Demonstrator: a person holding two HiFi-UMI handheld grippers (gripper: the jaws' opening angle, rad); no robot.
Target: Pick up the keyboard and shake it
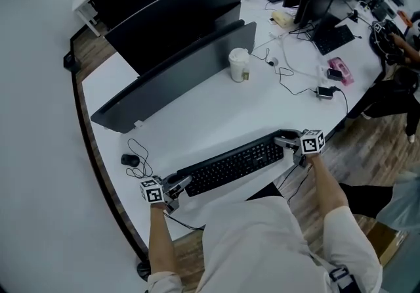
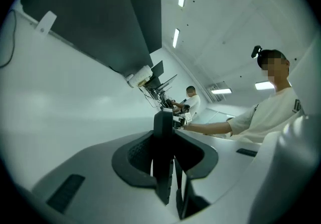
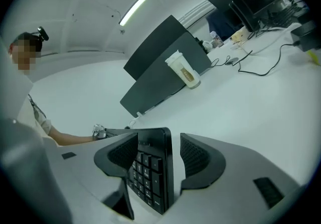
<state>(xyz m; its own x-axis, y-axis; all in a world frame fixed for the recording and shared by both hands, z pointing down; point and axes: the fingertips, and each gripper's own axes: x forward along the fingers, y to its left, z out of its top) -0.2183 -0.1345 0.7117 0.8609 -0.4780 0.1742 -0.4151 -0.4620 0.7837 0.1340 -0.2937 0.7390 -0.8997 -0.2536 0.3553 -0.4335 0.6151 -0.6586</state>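
Observation:
A long black keyboard [image 1: 233, 165] lies along the near edge of the white table [image 1: 197, 121]. My left gripper [image 1: 180, 186] is at its left end. In the left gripper view the keyboard's thin end [image 2: 163, 152] stands edge-on between the jaws, and both pads press against it, so the left gripper [image 2: 164, 160] is shut on it. My right gripper [image 1: 283, 142] is at the right end. In the right gripper view the keypad end [image 3: 150, 168] sits between the jaws of the right gripper [image 3: 158, 155]. One pad is against the keys, but a white gap shows at the other pad [image 3: 198, 155].
A grey divider panel [image 1: 184, 68] and a dark monitor stand behind the keyboard. A white cup [image 1: 239, 64] is next to the panel. A mouse [image 1: 130, 160] with its cable lies at the left. Cables, a black adapter [image 1: 325, 92] and a pink object [image 1: 341, 69] lie to the right. Another person [image 1: 400, 42] sits at the far right.

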